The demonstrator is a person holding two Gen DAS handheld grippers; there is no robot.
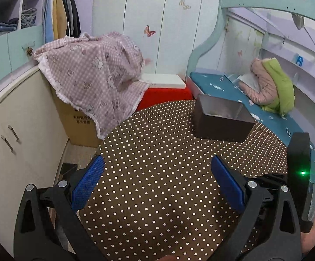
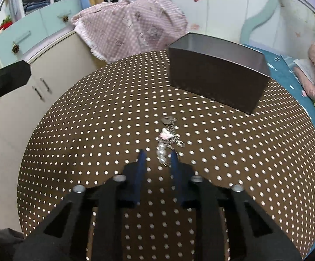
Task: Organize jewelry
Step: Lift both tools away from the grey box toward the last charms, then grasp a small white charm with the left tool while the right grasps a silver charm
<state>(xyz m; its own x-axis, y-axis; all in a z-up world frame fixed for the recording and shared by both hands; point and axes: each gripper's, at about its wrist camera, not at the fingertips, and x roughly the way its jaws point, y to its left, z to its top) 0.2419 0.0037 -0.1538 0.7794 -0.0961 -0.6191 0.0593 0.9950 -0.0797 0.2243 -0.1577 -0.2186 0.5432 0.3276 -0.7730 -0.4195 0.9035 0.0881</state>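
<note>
With the left gripper [image 1: 157, 180] spread wide and idle, the half-open right gripper [image 2: 157, 158] should straddle the bracelet [image 2: 167, 140] low against the surface [image 2: 92, 130] before pinching, then carry it to the box [image 2: 216, 80]

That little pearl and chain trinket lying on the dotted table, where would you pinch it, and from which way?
Probably at the pearl end. The pearl and chain trinket lies flat on the dotted tablecloth, stretched away from the right gripper, with its pearls nearest and already between the open fingers. Coming from above and the near side, the pads would close across the narrow strand. The thin chain beyond looks harder to catch. The dark box sits behind.
</note>
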